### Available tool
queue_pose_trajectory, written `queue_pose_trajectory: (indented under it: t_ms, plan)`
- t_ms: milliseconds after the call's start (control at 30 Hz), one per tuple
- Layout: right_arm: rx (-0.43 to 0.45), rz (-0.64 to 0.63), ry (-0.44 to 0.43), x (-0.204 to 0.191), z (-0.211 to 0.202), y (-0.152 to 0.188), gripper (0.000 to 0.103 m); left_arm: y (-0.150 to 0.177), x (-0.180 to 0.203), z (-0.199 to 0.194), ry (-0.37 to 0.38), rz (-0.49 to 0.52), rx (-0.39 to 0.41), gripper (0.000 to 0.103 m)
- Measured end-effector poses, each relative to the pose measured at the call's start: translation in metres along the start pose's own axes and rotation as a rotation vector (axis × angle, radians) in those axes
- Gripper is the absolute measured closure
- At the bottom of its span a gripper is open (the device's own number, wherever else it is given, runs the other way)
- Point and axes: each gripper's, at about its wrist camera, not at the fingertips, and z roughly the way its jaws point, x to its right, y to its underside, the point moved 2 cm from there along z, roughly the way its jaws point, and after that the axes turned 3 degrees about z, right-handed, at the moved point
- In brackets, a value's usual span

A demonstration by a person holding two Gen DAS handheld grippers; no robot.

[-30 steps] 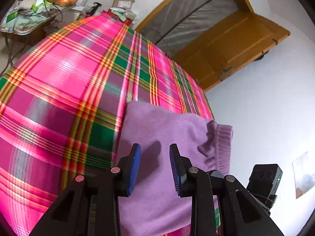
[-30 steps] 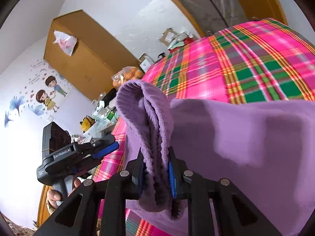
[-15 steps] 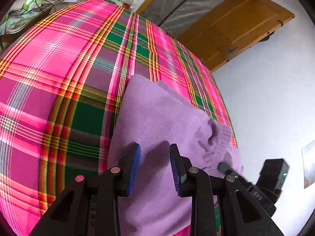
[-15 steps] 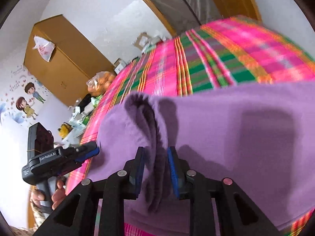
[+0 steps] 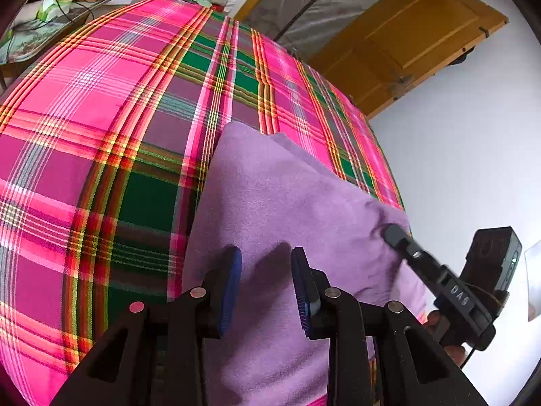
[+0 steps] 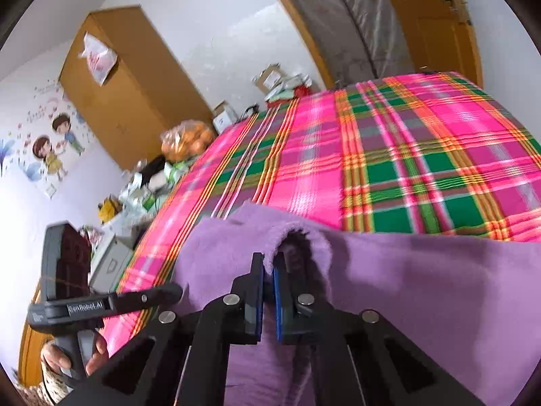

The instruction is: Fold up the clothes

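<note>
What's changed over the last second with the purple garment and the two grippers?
The right gripper has carried the pinched fold of the purple garment down from a raised hump until it lies nearly flat on the plaid bedspread, and its fingers have closed tighter on the fold. The left gripper stayed open above the cloth, gripping nothing. The garment's spot on the bed looks unchanged.

Left tool (image 5: 265,282) agape, right tool (image 6: 268,299) clamped.

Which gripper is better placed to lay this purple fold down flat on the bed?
Right. The right gripper is already shut on a ridge of the purple garment, so it controls the fold. The left gripper is open above the cloth, holding nothing.
</note>
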Motion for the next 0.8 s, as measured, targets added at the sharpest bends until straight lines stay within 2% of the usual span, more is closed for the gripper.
queue_pose_trajectory:
  t_ms: [133, 367, 433, 633, 733, 800]
  plan:
    - [-0.019, 0.082, 0.016, 0.019, 0.003, 0.002, 0.097, 0.001, 0.000, 0.003, 0.007, 0.004, -0.011, 0.073]
    - [-0.103, 0.227, -0.019, 0.048, 0.021, 0.011, 0.080, 0.000, -0.005, 0.000, 0.009, -0.002, -0.011, 0.073]
    - [-0.090, 0.208, -0.001, 0.045, 0.013, 0.013, 0.073, 0.002, -0.005, -0.001, 0.005, 0.000, -0.011, 0.073]
    - [-0.002, 0.096, 0.008, 0.023, -0.023, 0.026, 0.072, 0.013, -0.006, -0.012, 0.005, 0.012, -0.009, 0.073]
    - [-0.023, -0.016, -0.005, 0.004, -0.024, 0.038, 0.072, 0.018, -0.008, -0.014, 0.007, 0.015, -0.013, 0.073]
    - [-0.074, -0.073, -0.007, -0.003, -0.017, 0.050, 0.072, 0.022, -0.009, -0.017, 0.009, 0.013, -0.011, 0.073]
